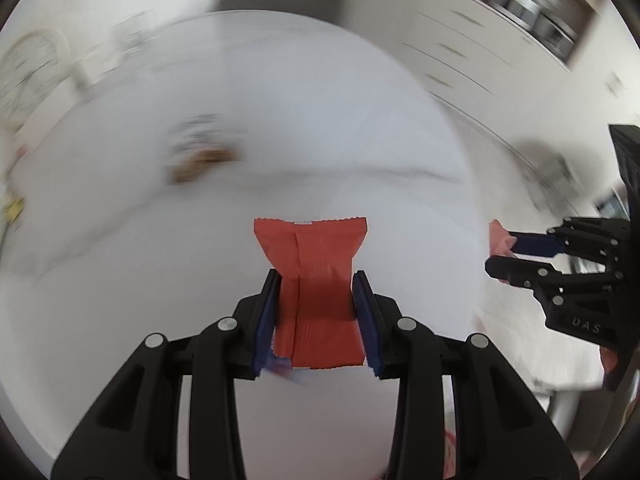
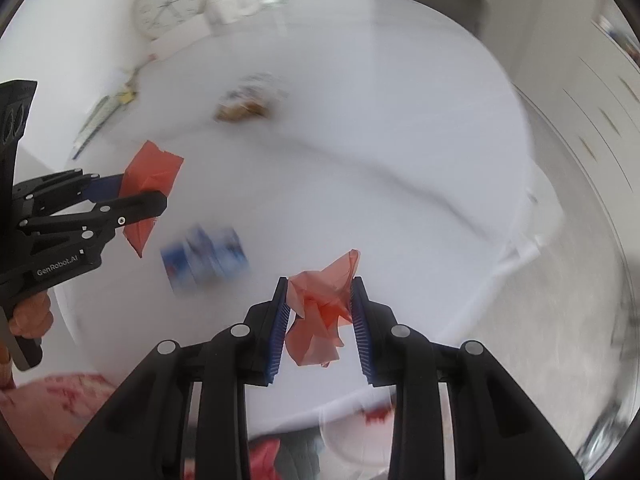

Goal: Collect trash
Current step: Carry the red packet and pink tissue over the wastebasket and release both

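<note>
My left gripper (image 1: 316, 284) is shut on a red snack wrapper (image 1: 316, 264) and holds it above the round white table (image 1: 360, 120). It also shows in the right wrist view (image 2: 140, 196), at the left with the red wrapper (image 2: 150, 172). My right gripper (image 2: 320, 292) is shut on a crumpled piece of orange plastic film (image 2: 320, 308). It shows in the left wrist view (image 1: 498, 252) at the right, with the orange film (image 1: 498, 236) in its tips. A blurred blue and white packet (image 2: 204, 256) lies on the table. A brown and white wrapper (image 2: 248, 104) lies farther back; it also shows in the left wrist view (image 1: 200, 156).
A wall clock (image 2: 170, 2) leans at the back. Yellow and white items (image 2: 116, 100) lie at the table's left edge. White cabinets (image 1: 500, 52) stand at the right. A red and white bag (image 2: 56, 404) sits below the table's near edge.
</note>
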Demonstrator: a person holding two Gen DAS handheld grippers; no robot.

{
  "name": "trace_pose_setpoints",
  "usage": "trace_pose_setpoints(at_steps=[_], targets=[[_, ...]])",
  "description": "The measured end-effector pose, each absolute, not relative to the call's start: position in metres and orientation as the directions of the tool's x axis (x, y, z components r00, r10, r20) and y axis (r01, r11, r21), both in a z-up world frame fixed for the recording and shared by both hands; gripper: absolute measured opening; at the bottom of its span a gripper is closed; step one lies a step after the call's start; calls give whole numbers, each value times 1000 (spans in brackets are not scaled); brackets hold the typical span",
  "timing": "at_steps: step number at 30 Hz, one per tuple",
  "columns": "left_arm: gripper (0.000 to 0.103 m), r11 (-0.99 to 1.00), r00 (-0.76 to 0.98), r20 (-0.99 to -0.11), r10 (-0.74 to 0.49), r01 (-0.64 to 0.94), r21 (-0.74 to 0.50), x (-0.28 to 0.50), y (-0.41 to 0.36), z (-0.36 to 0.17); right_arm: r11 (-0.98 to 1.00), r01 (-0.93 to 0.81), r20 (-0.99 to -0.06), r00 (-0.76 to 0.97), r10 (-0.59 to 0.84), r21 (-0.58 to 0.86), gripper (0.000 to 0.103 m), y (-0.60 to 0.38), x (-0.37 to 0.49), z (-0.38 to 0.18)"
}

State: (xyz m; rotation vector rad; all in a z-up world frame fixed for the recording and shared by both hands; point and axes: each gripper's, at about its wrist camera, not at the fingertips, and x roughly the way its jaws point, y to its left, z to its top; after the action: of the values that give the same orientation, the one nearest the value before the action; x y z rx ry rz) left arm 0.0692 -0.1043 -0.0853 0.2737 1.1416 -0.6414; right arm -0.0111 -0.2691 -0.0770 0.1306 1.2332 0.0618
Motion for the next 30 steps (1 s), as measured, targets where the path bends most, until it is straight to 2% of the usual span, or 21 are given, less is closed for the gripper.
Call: trace_pose_setpoints(at_steps=[7, 12, 19, 22, 23, 24, 26, 30], targets=[[36, 624, 82, -914, -397, 755, -203, -20, -190, -102, 965, 224, -956, 286, 68, 135, 31, -335, -134, -102], [36, 567, 41, -925, -377, 800, -196, -62, -226, -110, 941, 299, -963, 258, 77, 156, 31, -353, -186, -126], [36, 556, 51, -940, -338, 816, -156, -93, -250, -114, 941, 290, -962, 256, 98, 173, 31, -355, -200, -150], [36, 560, 63, -942, -329, 817, -141, -94, -255, -115, 944, 274, -958, 265, 109, 183, 36, -354, -201, -159], [36, 563, 68, -943, -325, 815, -135, -95, -256, -116, 944, 264, -957, 259, 130, 200, 52, -352, -200, -162], [36, 566, 69, -944, -322, 813, -134, -96, -256, -116, 944, 259, -956, 258, 137, 205, 77, -350, -198, -167], [36, 570, 70, -945, -319, 811, -131, -92, -249, -117, 946, 273, -958, 271, 98, 174, 101, -349, -200, -169], [36, 572, 80, -944, -322, 810, -126, -95, -247, -114, 944, 292, -967, 240, 86, 156, 101, -351, -204, -175]])
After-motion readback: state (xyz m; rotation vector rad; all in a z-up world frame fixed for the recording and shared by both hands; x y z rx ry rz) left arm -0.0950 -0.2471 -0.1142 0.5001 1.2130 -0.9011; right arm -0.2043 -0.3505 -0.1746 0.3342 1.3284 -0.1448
